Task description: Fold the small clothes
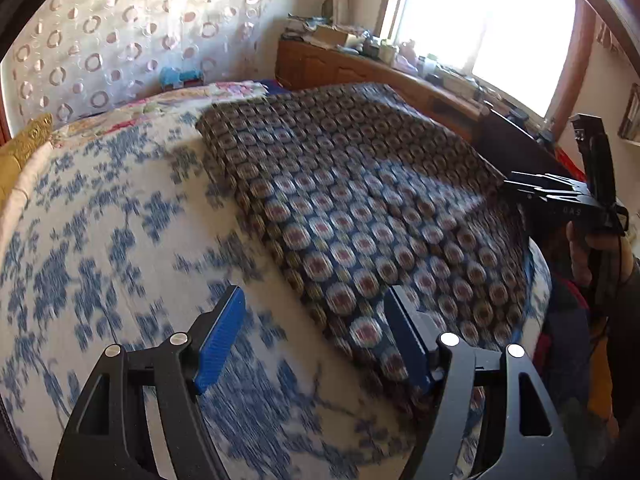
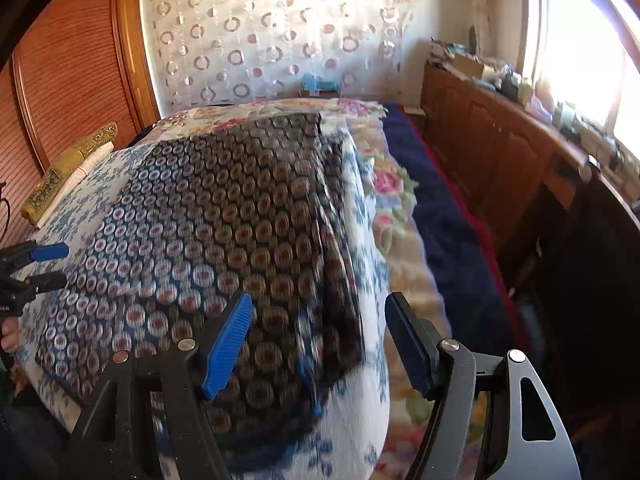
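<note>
In the left wrist view we see our left hand-held gripper (image 1: pixel 316 344) at the bottom of the frame with its blue pads spread apart and nothing between them. It hangs over the bed (image 1: pixel 100 216), which is covered in a white sheet with blue flowers. The patterned cloth (image 1: pixel 360 200), dark with rows of round motifs, lies spread flat across the centre and right of the frame, its near edge just beyond the right pad. At the right edge our right hand-held gripper (image 1: pixel 560 188) shows from the side, gripped by a hand (image 1: pixel 588 252); from here we cannot tell how its jaws stand.

In the right wrist view the right hand-held gripper (image 2: pixel 320 340) fills the bottom, jaws apart and empty. The patterned cloth (image 2: pixel 224 216) covers the centre left, and its right edge runs under the gap between the pads. At the left edge we see the left hand-held gripper (image 2: pixel 44 266), fingers apart, over the cloth's left side.
</note>
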Demonstrator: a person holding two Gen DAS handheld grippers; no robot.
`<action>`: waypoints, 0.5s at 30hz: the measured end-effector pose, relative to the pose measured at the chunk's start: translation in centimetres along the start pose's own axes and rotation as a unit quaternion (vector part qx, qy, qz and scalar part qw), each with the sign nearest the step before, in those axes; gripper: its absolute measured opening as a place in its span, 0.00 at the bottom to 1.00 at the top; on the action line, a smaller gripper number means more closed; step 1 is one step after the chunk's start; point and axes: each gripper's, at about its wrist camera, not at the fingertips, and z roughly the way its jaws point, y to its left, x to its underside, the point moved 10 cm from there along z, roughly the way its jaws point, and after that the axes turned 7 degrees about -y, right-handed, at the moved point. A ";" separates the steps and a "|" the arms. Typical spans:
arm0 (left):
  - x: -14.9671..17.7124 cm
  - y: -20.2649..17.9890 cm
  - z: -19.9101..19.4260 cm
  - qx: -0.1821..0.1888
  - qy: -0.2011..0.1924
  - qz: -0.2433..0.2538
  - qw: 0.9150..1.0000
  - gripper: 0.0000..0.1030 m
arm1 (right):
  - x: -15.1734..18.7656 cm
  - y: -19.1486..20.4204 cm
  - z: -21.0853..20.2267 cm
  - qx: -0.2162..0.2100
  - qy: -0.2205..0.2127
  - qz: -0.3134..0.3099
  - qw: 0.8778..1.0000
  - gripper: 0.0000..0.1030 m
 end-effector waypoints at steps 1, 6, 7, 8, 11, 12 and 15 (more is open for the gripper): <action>0.3 -0.3 -0.1 0.005 0.003 0.000 1.000 0.71 | 0.4 -0.2 -0.2 0.000 0.003 0.003 1.000 0.69; 1.7 -1.9 -0.4 0.030 0.020 0.005 0.999 0.60 | 2.2 -0.4 -0.7 -0.006 0.023 0.019 1.000 0.69; 1.8 -2.1 -0.5 0.033 0.022 0.004 0.999 0.59 | 2.3 -0.3 -0.7 -0.010 0.024 0.020 0.999 0.69; 2.0 -2.2 -0.6 0.036 0.024 0.003 0.999 0.57 | 2.5 -0.1 -0.8 -0.012 0.025 0.020 0.999 0.69; 2.8 -2.7 -0.9 0.044 0.032 0.003 0.999 0.55 | 2.8 0.2 -1.4 -0.013 0.023 0.013 1.000 0.69; 3.0 -2.9 -1.1 0.045 0.033 0.005 0.998 0.55 | 2.7 0.3 -1.7 -0.012 0.020 0.011 1.000 0.69; 3.5 -3.5 -1.5 0.052 0.037 0.013 0.998 0.55 | 2.0 1.2 -2.0 -0.013 0.003 0.012 1.000 0.69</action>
